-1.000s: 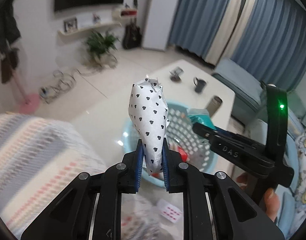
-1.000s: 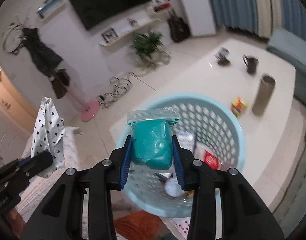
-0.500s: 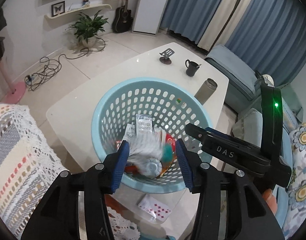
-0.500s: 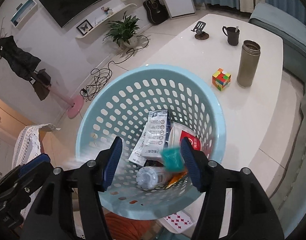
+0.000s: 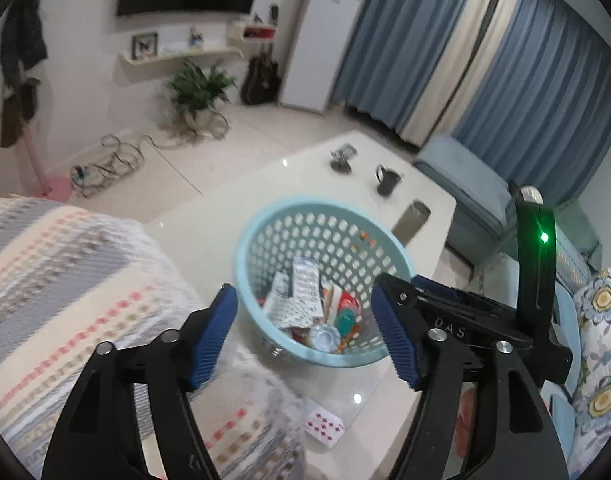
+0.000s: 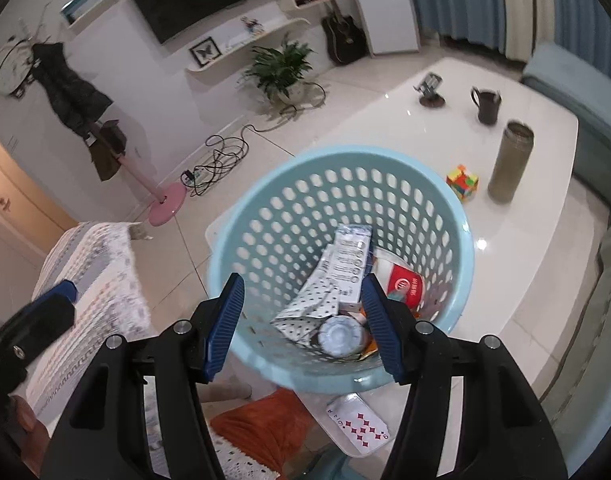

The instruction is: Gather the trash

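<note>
the blue basket [image 6: 457,240] already has trash in it: a white wrapper with black dots [image 6: 311,304], a long white packet [image 6: 351,264], a red and white wrapper [image 6: 403,286], a little teal bag [image 5: 345,318] and a bottle [image 6: 339,334] lying with its round end up. so a good part of the job looks done. the only loose flat thing i can see that might need picking up is a playing card [image 6: 359,426], which lies under the right gripper [image 6: 303,328], just below the basket. the cube, the cup and the tall flask sit far past the basket and do not look like trash. both tongs are wide apart and hold nothing. the right gripper hangs right over the basket, with the trash showing between its blue pads [image 6: 225,320] but not touching them. the left gripper [image 5: 305,338] is also spread wide and bare, with the basket just ahead of its tips and a striped cloth [image 5: 65,280] on its left side.
</note>
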The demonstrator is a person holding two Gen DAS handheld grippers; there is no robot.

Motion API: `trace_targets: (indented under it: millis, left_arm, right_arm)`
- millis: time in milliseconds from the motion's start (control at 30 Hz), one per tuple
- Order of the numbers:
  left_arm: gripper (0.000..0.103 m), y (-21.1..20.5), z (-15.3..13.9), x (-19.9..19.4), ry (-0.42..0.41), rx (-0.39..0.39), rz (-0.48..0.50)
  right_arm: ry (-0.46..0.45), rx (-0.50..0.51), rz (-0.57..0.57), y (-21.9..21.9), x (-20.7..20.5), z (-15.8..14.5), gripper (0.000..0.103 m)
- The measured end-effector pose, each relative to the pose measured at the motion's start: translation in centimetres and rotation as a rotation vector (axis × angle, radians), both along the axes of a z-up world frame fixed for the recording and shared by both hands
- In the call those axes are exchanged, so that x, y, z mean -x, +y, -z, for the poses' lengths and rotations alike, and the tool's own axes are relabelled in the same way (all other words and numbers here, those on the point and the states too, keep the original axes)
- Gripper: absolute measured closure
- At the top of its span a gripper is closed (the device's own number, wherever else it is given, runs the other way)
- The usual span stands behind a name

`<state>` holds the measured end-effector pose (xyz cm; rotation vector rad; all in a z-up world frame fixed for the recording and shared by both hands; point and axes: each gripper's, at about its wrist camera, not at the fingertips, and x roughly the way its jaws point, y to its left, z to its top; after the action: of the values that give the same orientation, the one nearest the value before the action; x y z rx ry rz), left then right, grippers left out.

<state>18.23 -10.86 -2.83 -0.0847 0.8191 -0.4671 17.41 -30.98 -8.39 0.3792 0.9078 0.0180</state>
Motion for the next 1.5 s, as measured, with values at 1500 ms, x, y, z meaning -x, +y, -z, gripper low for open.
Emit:
trace_targets:
  millis: [1500]
  left_arm:
    - [0.008, 13.6, -0.6, 9.0, -0.378, -0.150, -0.445]
  right_arm:
    - [-0.413, 0.391, 0.106, 14.7, 9.6, -6.6, 0.024]
